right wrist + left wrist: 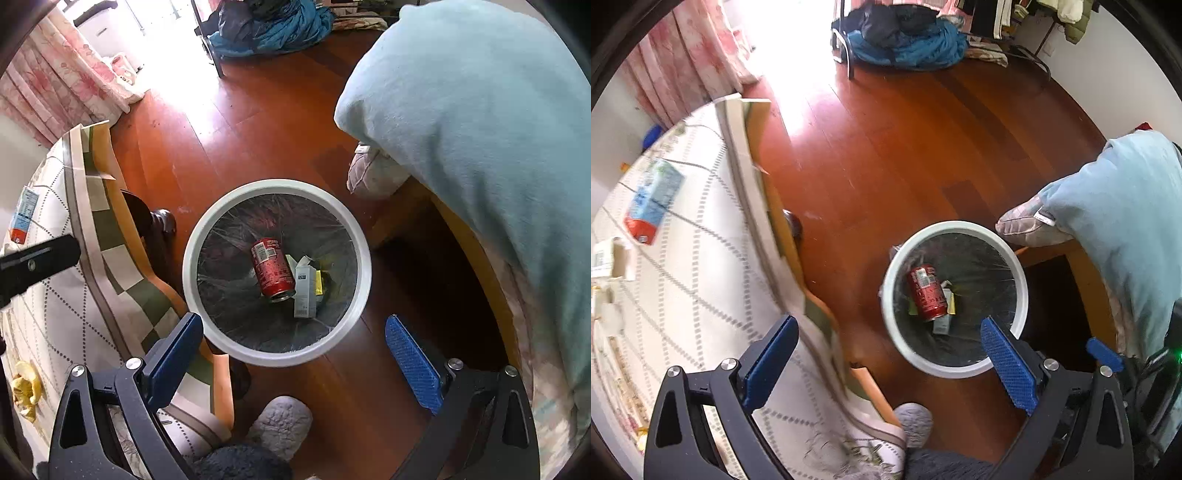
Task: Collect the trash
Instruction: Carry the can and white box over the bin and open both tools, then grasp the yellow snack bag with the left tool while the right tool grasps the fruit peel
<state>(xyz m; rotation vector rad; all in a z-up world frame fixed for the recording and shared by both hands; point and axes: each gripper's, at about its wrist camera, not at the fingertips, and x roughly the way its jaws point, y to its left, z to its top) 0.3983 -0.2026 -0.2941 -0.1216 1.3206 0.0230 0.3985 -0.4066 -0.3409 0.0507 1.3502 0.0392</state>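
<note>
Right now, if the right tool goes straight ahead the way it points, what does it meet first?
Probably the round white trash bin with a black liner: the open right tool points into its mouth, so the red soda can lying inside comes first. Depth is uncertain.

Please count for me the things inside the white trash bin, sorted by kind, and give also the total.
Inside the trash bin, as far as the right wrist view shows:
Red can: 1
White carton box: 1
Yellow packet: 1
Total: 3
More may lie hidden under these; I cannot tell.
</note>
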